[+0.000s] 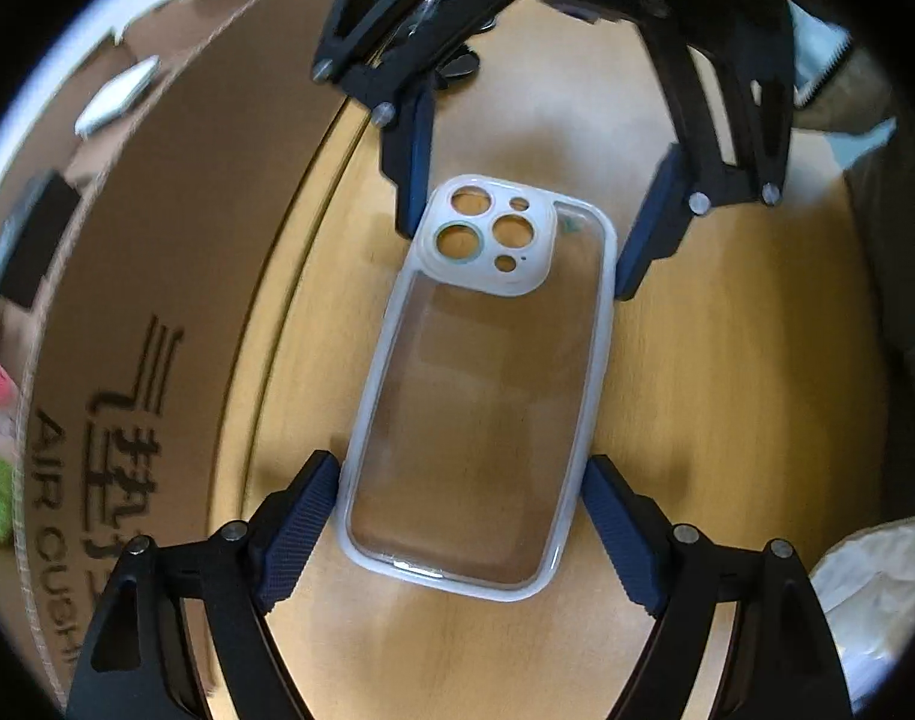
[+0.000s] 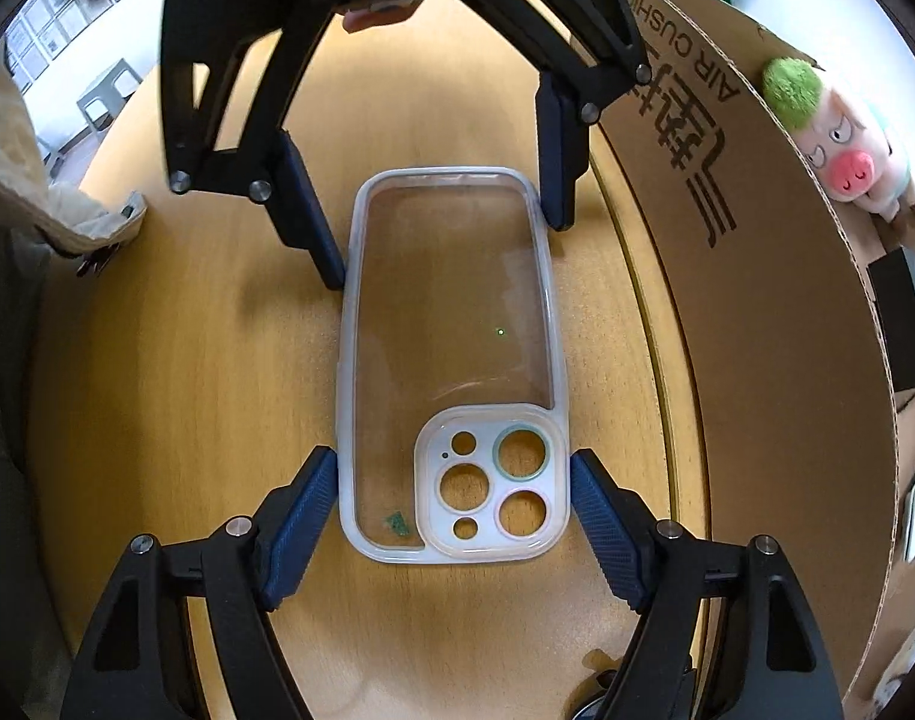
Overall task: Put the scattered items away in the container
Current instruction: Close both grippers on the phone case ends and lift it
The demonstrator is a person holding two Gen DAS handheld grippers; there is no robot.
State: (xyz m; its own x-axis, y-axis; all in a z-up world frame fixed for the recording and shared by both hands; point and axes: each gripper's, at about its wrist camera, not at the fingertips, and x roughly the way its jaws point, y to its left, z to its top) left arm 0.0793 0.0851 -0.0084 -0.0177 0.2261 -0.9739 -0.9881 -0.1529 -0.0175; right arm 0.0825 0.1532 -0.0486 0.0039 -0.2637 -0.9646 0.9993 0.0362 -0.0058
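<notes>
A clear case (image 1: pixel 475 420) with a white rim is lying flat on the wooden table (image 1: pixel 727 390), and both grippers are pointing steeply down at it, one at each end. Whether it is resting on the wood or lifted just off it I cannot tell.

The left gripper (image 1: pixel 460 462) is straddling the plain end of the case. Its jaws are standing wide, and its blue pads (image 1: pixel 304 516) are meeting the rim on both long sides, so it is gripping the case across its width.

The right gripper (image 2: pixel 452 456) is straddling the other end, the one with the round camera holes. Its jaws are standing about as wide, and its pads are likewise pressing against the rim on both sides, holding the case. In each wrist view the other gripper is showing at the far end of the case, facing the camera.

A cardboard box (image 1: pixel 175 240) is standing just beside the case, along one long side: on the left in the left wrist view, on the right in the right wrist view. Its wall is carrying dark printed lettering. Inside it a pig toy (image 2: pixel 847 162) with green hair is lying near the wall, with a black block (image 2: pixel 907 324) near it. A white oval thing (image 1: pixel 118 96) is lying farther along in the box.

On the side away from the box, a beige cloth (image 2: pixel 37 180) is hanging over the table's edge.
</notes>
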